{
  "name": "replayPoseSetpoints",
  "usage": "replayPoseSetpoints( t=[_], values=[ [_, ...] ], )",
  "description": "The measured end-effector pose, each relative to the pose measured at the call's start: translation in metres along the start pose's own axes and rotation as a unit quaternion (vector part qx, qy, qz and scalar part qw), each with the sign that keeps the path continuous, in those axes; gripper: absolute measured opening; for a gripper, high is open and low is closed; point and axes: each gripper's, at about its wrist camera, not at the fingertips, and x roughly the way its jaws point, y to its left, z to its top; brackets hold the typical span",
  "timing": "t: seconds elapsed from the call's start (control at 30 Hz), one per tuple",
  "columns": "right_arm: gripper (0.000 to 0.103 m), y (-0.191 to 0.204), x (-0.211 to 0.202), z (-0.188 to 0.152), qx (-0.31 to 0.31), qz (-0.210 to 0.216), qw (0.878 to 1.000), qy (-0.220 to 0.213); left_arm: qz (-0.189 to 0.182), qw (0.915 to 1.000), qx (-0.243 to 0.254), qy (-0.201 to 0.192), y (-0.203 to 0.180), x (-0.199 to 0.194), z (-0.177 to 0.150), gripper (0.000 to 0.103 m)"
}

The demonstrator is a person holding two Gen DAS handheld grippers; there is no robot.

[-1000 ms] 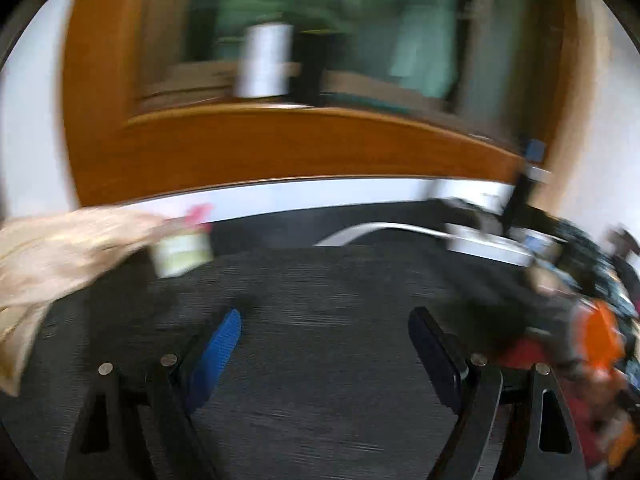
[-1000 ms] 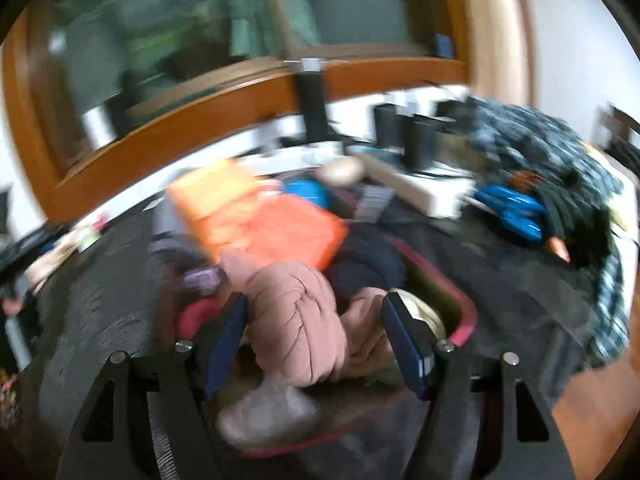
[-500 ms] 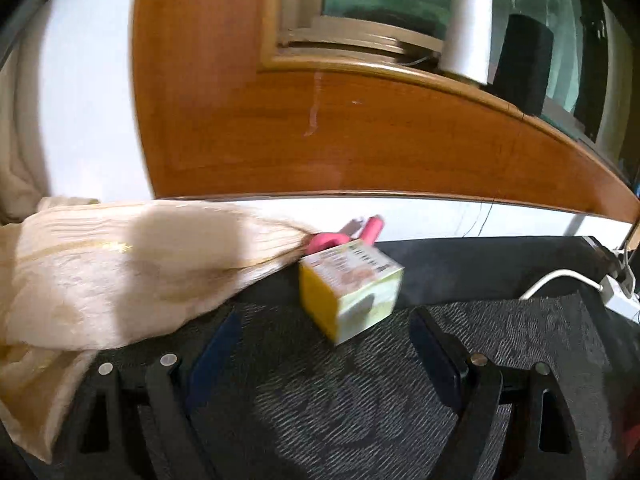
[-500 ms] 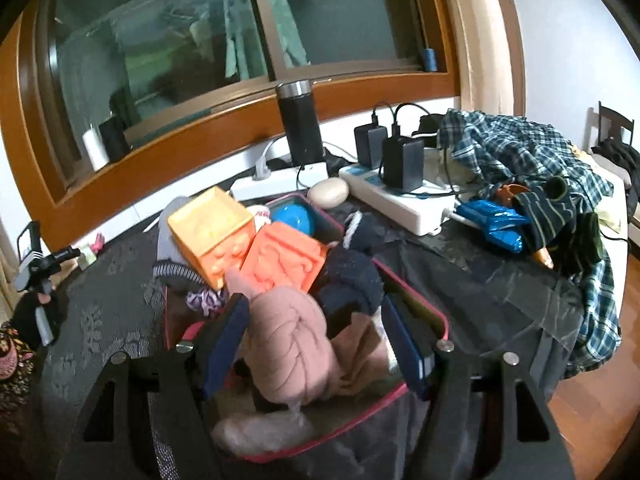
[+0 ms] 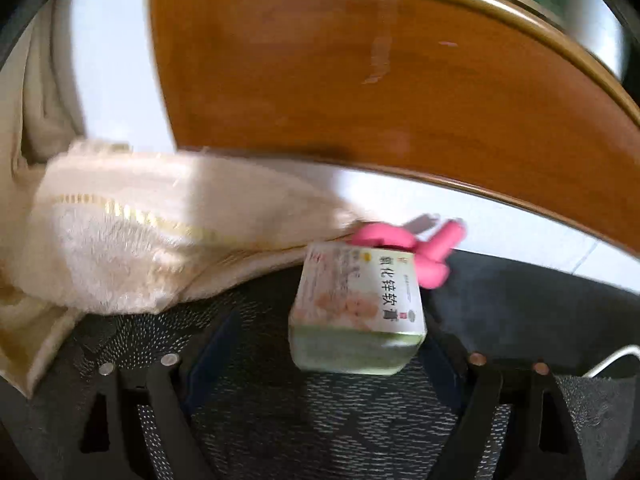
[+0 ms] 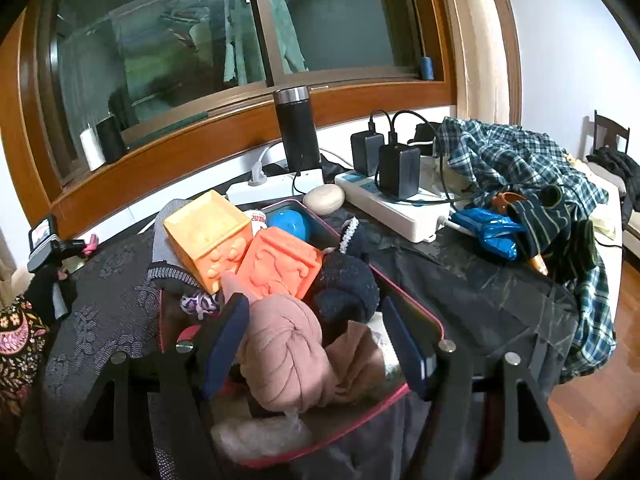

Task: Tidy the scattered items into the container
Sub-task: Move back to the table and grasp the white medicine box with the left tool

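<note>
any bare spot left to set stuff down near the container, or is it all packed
The container is heaped full. Bare dark cloth lies left of it, toward the patterned sleeve, and right of it, before the plaid shirt. Behind it the power strip and black flask crowd the wall.

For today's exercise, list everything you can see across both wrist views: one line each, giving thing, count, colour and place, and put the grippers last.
ointment box: 1, green and white, between left fingers
pink item: 1, pink, behind box
towel: 1, cream, left of box
container: 1, red-rimmed, table centre
toy blocks: 2, orange, in container
pink cloth: 1, between right fingers
blue ball: 1, in container
flask: 1, black, by window
chargers: 2, black, on power strip
plaid shirt: 1, blue-green, right
left gripper: open
right gripper: open
</note>
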Motion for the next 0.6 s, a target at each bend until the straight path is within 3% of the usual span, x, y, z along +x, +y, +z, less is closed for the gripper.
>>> replayPoseSetpoints(
  t=[0.17, 0.33, 0.5, 0.6],
  values=[
    [0.073, 0.012, -0.006, 0.005, -0.001, 0.021, 1.0, -0.014, -0.029, 0.9994, -0.015, 0.007, 0.028, -0.001, -0.006, 0.056],
    [0.073, 0.047, -0.016, 0.023, -0.018, 0.07, 0.996, -0.045, -0.043, 0.9989, -0.017, 0.007, 0.048, -0.012, -0.019, 0.056],
    [0.073, 0.121, 0.007, 0.043, -0.063, 0.161, 0.984, -0.034, -0.057, 0.9983, -0.012, 0.008, 0.071, -0.031, -0.036, 0.056],
    [0.073, 0.17, 0.038, 0.051, -0.08, 0.213, 0.974, 0.003, -0.068, 0.9977, -0.005, 0.007, 0.088, -0.049, -0.049, 0.056]
  ],
)
